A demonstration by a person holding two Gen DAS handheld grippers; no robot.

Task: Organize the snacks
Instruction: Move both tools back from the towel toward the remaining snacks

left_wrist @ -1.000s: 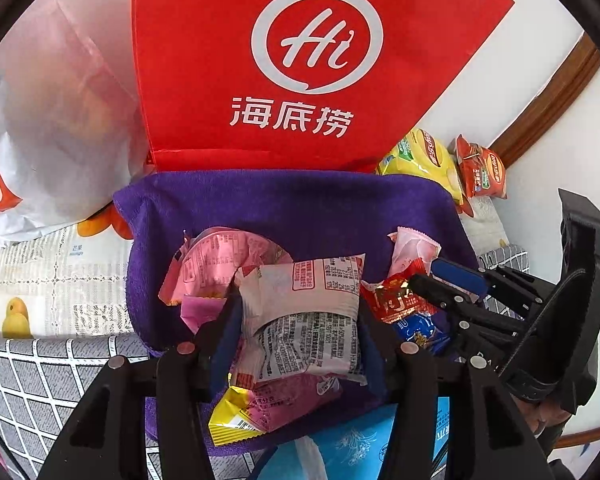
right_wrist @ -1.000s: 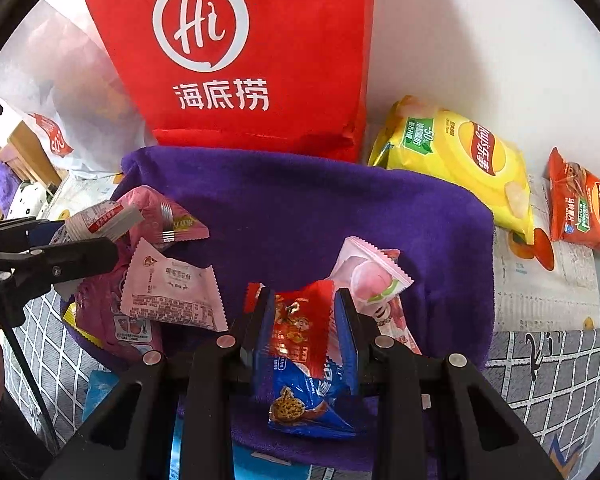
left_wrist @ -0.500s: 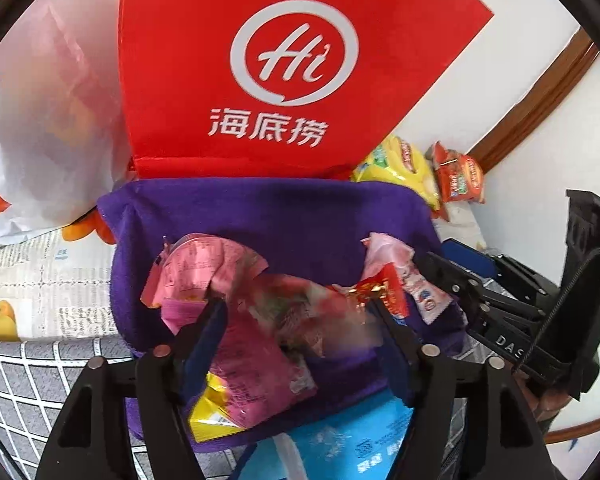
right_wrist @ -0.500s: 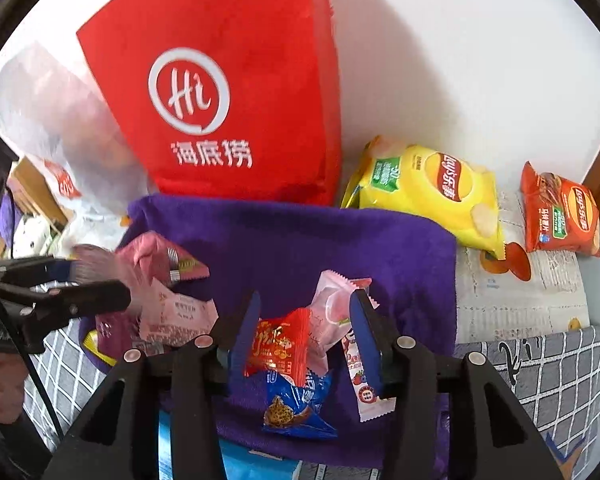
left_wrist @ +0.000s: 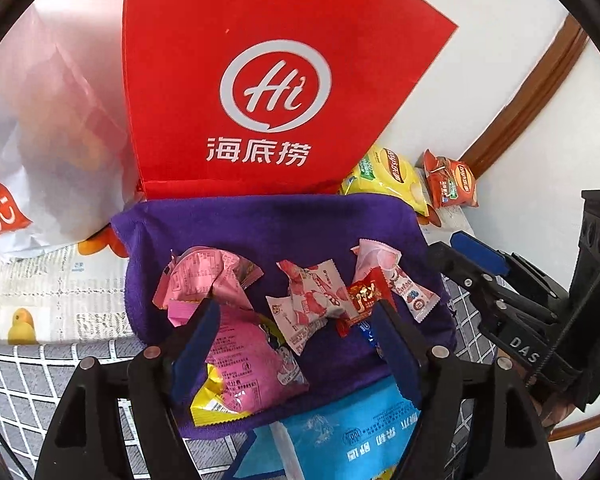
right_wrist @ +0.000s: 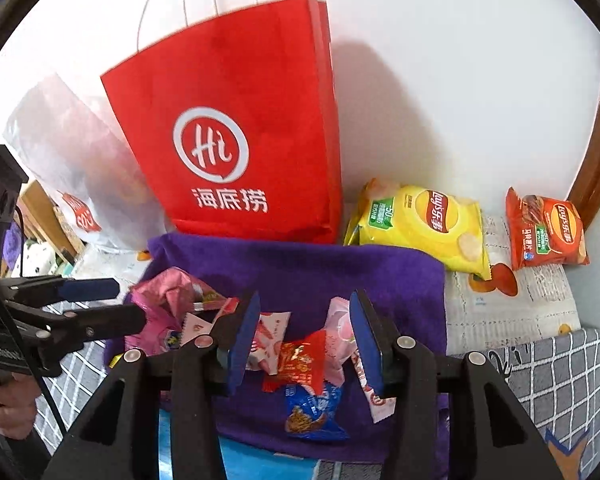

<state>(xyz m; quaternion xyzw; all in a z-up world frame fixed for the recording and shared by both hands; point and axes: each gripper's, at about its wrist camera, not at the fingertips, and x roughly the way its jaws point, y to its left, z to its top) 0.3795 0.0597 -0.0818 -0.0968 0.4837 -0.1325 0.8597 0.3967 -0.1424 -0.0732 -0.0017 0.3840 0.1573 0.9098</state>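
Small snack packets lie on a purple cloth (left_wrist: 260,224) (right_wrist: 340,272): pink packets (left_wrist: 208,276) at the left, a white-and-red packet (left_wrist: 312,300) in the middle, a red candy packet (left_wrist: 364,296) (right_wrist: 300,360) and a blue packet (right_wrist: 314,412) at the right. My left gripper (left_wrist: 296,320) is open and empty above the pile. My right gripper (right_wrist: 304,320) is open and empty above the red and blue packets. It also shows at the right of the left wrist view (left_wrist: 480,264).
A red "Hi" paper bag (right_wrist: 236,140) stands behind the cloth against the wall. A white plastic bag (right_wrist: 72,168) is to its left. A yellow chip bag (right_wrist: 424,224) and an orange chip bag (right_wrist: 544,232) lie at the back right. A blue pack (left_wrist: 340,432) lies at the near edge.
Both grippers opened and pulled back and up. The left let go of the white-and-grey packet; the right let go of the red and blue packets, which now lie on the cloth.
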